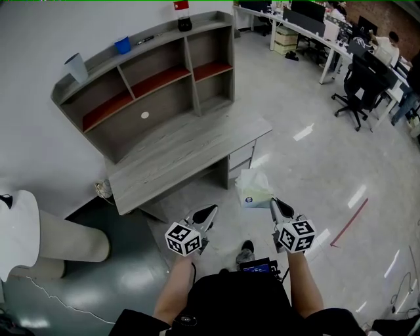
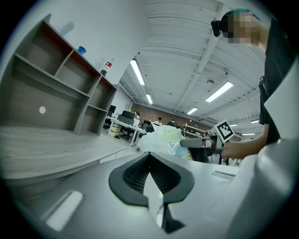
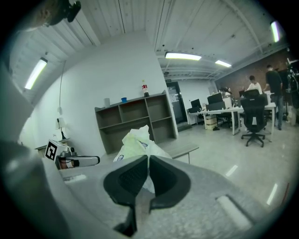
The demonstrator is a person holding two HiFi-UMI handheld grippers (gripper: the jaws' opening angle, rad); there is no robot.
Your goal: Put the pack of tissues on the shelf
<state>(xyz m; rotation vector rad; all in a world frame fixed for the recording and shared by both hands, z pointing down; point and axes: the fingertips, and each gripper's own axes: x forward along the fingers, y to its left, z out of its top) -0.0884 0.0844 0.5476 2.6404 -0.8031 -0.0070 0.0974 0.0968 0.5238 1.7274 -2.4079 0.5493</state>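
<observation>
The pack of tissues [image 1: 253, 188] is pale green and white in soft wrapping. It hangs in the air above the floor, just off the desk's front right corner. My right gripper [image 1: 275, 203] is shut on its near edge; in the right gripper view the pack [image 3: 137, 141] bulges out beyond the closed jaws [image 3: 146, 158]. My left gripper [image 1: 210, 210] hovers a little to the left, shut with nothing in it [image 2: 149, 156]. The grey shelf unit [image 1: 157, 79] with red-lined compartments stands on the back of the desk [image 1: 190, 154], ahead and to the left.
A blue cup [image 1: 122, 44], a white cup [image 1: 76, 67] and a dark bottle [image 1: 184, 20] sit on top of the shelf. Office desks and chairs [image 1: 354, 85] with people fill the far right. A red strip [image 1: 348, 223] lies on the floor.
</observation>
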